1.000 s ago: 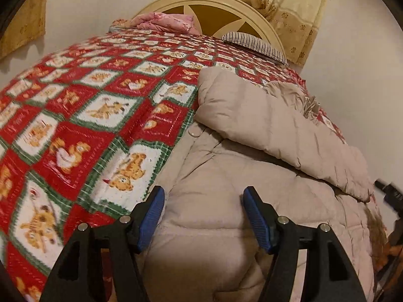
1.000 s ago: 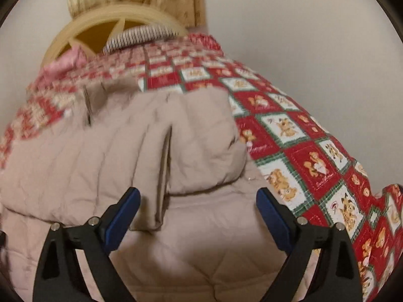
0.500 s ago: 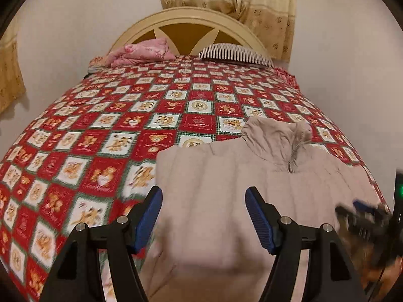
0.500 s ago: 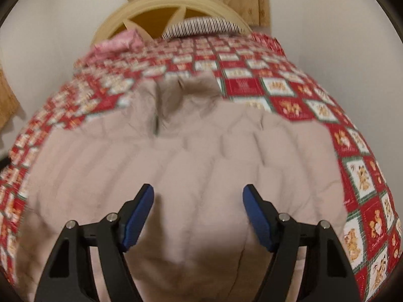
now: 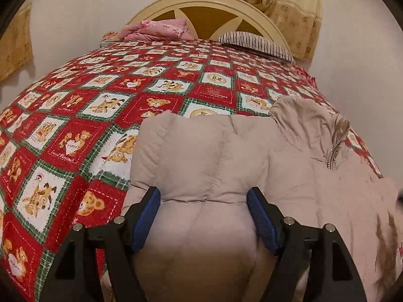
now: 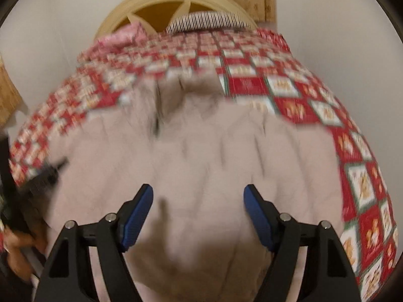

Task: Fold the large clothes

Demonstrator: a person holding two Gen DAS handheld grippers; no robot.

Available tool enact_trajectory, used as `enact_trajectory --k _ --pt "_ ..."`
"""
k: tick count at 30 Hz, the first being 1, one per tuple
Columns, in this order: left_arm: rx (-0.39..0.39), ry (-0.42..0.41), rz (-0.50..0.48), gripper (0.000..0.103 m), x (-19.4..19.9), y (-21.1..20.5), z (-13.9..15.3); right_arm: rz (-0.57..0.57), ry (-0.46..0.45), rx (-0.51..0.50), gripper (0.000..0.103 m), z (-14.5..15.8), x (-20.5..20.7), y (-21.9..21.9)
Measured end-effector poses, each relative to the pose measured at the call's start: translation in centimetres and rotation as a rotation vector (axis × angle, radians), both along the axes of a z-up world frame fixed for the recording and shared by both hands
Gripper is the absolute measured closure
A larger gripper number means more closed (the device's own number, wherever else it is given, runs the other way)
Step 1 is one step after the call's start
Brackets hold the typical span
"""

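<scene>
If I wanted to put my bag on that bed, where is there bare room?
The quilt lies bare left of the jacket, from the near edge up to the pink bundle and striped pillow at the headboard. A narrower strip runs right of the jacket in the right view. The jacket crowds the near middle.

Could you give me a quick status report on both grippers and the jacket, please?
Left gripper open, right gripper open. Beige jacket flat on bedspread. Nothing blocking.

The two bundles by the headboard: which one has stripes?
The pillow on the right has dark and light stripes. The other bundle, the pink cloth on the left, is crumpled and flowered, without stripes.
</scene>
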State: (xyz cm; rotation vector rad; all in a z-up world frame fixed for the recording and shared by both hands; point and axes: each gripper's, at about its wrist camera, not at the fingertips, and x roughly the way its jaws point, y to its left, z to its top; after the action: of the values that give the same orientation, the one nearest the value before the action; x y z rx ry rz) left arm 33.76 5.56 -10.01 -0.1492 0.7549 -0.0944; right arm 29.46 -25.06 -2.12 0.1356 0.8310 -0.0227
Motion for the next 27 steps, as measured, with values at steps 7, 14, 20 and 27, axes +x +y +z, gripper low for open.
enact_trajectory --k 7,14,20,27 --pt "-0.121 -0.134 0.011 0.031 -2.2 1.6 1.6 -0.128 0.085 0.113 0.004 2.6 11.6 -2.0" --pt "-0.119 -0.147 -0.026 0.031 -1.6 0.8 1.8 -0.229 0.249 0.104 0.007 -1.8 19.9 -2.7" --pt "-0.144 -0.111 -0.024 0.031 -1.0 1.1 1.2 -0.217 0.319 0.145 0.046 -4.4 19.9 -3.8" --pt "-0.155 -0.102 -0.020 0.031 -0.9 1.1 1.0 -0.175 0.310 0.088 0.091 -4.0 14.9 -5.4"
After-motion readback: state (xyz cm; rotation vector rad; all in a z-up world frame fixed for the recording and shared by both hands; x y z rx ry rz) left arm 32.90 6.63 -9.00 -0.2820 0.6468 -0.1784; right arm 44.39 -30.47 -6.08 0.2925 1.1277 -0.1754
